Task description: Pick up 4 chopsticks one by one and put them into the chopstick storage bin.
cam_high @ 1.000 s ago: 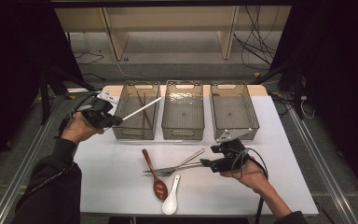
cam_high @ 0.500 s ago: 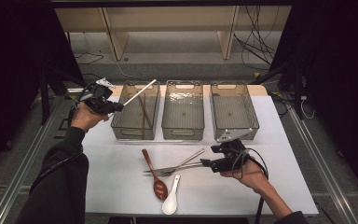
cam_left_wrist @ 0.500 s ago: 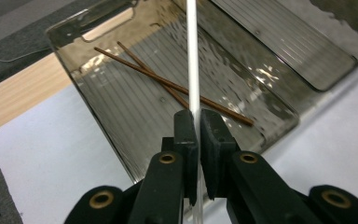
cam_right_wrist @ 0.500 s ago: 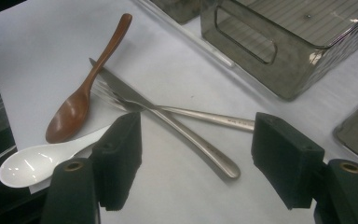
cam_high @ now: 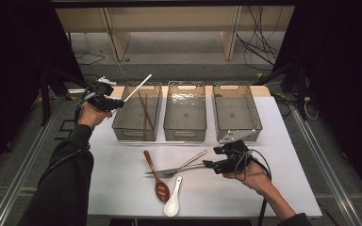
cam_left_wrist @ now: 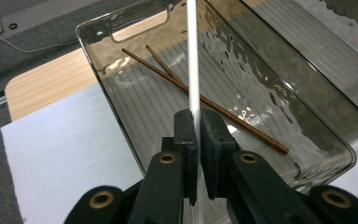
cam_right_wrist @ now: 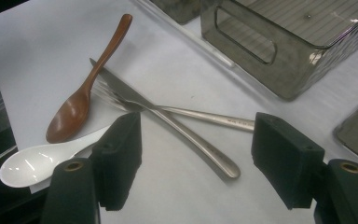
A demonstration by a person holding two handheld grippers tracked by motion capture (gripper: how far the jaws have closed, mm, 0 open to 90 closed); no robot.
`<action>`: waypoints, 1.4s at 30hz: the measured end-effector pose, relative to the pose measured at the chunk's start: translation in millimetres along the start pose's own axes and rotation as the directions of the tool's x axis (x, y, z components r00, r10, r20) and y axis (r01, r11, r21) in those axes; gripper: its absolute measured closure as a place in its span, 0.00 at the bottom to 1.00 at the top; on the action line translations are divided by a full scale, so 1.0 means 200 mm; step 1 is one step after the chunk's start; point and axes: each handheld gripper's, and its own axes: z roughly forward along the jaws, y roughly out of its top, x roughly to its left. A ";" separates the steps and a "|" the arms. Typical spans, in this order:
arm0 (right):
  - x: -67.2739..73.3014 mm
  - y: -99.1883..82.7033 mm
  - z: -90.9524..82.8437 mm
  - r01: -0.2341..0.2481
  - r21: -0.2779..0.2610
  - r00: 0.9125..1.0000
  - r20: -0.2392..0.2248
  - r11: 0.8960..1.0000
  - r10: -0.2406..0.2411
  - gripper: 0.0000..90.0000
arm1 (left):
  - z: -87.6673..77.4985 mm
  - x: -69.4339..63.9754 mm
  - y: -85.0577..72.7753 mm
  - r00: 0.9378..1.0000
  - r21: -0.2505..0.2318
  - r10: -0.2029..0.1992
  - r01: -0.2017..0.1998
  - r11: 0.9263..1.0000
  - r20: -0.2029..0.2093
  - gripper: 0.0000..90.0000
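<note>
Broadly, a flat white matte table top (cam_high: 122, 188) w/ a pale wood strip along its far edge carries three rectangular smoky-clear plastic bins in a row, each w/ ribbed floor and cut-out handle slots. Left bin (cam_high: 137, 112) holds two thin dark-brown wooden chopsticks (cam_left_wrist: 205, 100) lying crossed on the ribs; middle bin (cam_high: 185, 112) and right bin (cam_high: 236, 112) sit just beside it, walls glossy and wavy. Left gripper (cam_left_wrist: 196, 122), black w/ brass-coloured pivot pins and foam-like pads, is held at the left bin's near-left corner; its jaws are clamped together on a slim white smooth chopstick (cam_high: 138, 87), which runs straight up from the pads and slants out over the bin's far-left corner in the high view, above the brown pair, not touching them as far as I can tell. Right gripper (cam_right_wrist: 196, 158), same black build, is low over the table in front of the right bin, jaws standing wide apart w/ nothing between the pads; just ahead of them lie a shiny steel knife (cam_right_wrist: 177, 123) and a steel fork (cam_right_wrist: 191, 114), crossed, handles toward the gripper. Beside those, a reddish-brown polished wooden spoon (cam_right_wrist: 81, 100), oval bowl toward the near edge, long tapering handle pointing at the bins. Touching or nearly touching its bowl, a small glossy white ceramic soup spoon (cam_right_wrist: 32, 163), short handle, deep rounded bowl, nearest the table's front edge.
</note>
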 end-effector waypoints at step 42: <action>0.00 0.00 -0.01 -0.003 -0.006 1.000 0.002 1.000 0.003 0.38 | 0.01 -0.13 -0.12 0.997 0.010 0.067 -0.067 0.998 0.048 0.53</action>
